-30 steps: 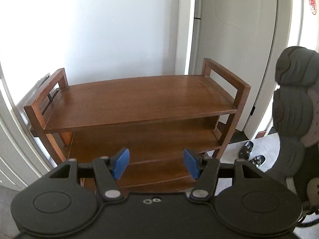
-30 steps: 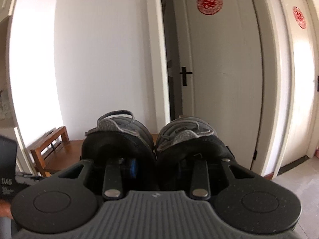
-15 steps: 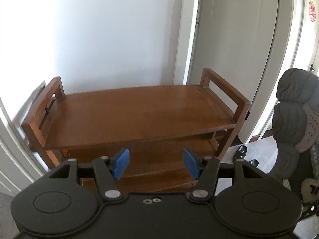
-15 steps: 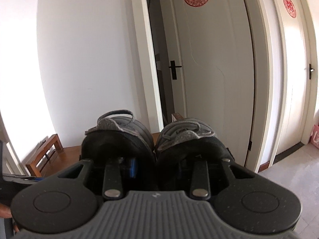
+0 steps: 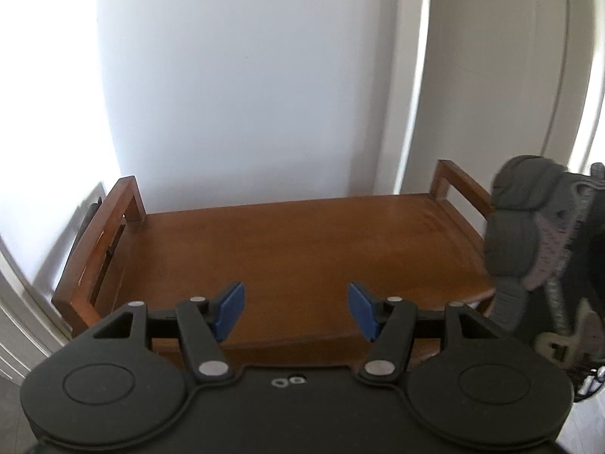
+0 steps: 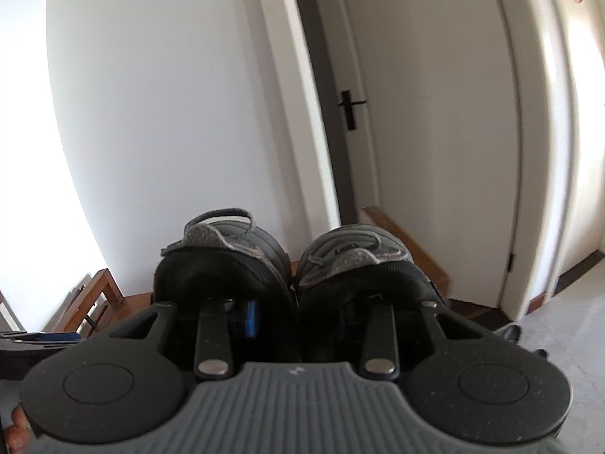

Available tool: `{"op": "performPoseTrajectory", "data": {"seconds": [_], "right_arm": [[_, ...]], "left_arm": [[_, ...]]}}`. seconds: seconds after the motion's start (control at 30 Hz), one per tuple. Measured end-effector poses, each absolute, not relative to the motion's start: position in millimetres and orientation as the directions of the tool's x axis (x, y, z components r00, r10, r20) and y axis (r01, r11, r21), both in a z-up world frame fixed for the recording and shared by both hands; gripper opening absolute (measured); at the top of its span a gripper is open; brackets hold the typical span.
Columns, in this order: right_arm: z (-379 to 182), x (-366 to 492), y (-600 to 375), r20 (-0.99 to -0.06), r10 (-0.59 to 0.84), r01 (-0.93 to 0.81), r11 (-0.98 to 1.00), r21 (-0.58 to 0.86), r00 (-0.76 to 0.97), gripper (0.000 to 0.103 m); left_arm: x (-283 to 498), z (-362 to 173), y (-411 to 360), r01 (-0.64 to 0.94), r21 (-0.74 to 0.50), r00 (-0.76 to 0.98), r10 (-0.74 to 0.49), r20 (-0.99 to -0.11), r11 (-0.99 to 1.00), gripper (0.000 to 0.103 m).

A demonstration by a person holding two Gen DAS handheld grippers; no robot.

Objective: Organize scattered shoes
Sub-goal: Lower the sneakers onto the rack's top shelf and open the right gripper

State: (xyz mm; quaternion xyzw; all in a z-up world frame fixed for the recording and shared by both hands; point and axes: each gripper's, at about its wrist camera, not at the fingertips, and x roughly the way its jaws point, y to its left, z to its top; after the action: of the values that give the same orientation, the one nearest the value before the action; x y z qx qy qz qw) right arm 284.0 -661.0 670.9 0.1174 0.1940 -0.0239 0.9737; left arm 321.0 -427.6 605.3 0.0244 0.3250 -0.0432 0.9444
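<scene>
1. the right gripper (image 6: 298, 314) is pinching a pair of grey shoes (image 6: 291, 265) by their inner heel walls, one finger inside each shoe, toes pointing away towards the wall.
2. the left gripper (image 5: 295, 310) is spread wide and holds nothing; its blue pads (image 5: 227, 310) hang over the near edge of the rack (image 5: 302, 242).
3. the pair is in the air at the right end of the rack, seen sole-side on from the left view as a grey shoe (image 5: 529, 234) just beside the right side rail. it does not look to be resting on the top shelf yet.
4. the step in hand, as i judge it, is setting the pair down on the top shelf, which is bare wood from rail to rail.
5. to do it well: bring the pair over the shelf clear of the right rail, so the outer shoe does not catch on it.
6. level the soles before lowering, so both shoes land flat and together, not heel first.
7. keep the pinch firm until the soles bear on the wood; only the two heel walls are held, so a shoe could swing or slip.
8. keep the left gripper out of the landing spot, or use it to steady the toes.
9. more shoes (image 6: 525, 336) lie on the floor by the door, so the task looks far from done.
</scene>
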Motion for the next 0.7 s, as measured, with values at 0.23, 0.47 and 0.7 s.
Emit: {"op": "performPoseTrajectory", "data": {"seconds": [0.23, 0.47, 0.7], "right_arm": [[655, 393, -694, -0.415, 0.187, -0.085, 0.964, 0.252, 0.89, 0.04], [654, 481, -724, -0.45, 0.264, -0.161, 0.954, 0.254, 0.853, 0.04], [640, 552, -739, -0.509, 0.288, -0.148, 0.943, 0.297, 0.812, 0.041]], "left_arm": [[377, 598, -461, -0.078, -0.004, 0.771, 0.057, -0.634, 0.997, 0.06], [415, 599, -492, -0.168, -0.011, 0.748, 0.12, -0.653, 0.986, 0.06], [444, 590, -511, -0.216, -0.011, 0.723, 0.152, -0.674, 0.976, 0.06]]}}
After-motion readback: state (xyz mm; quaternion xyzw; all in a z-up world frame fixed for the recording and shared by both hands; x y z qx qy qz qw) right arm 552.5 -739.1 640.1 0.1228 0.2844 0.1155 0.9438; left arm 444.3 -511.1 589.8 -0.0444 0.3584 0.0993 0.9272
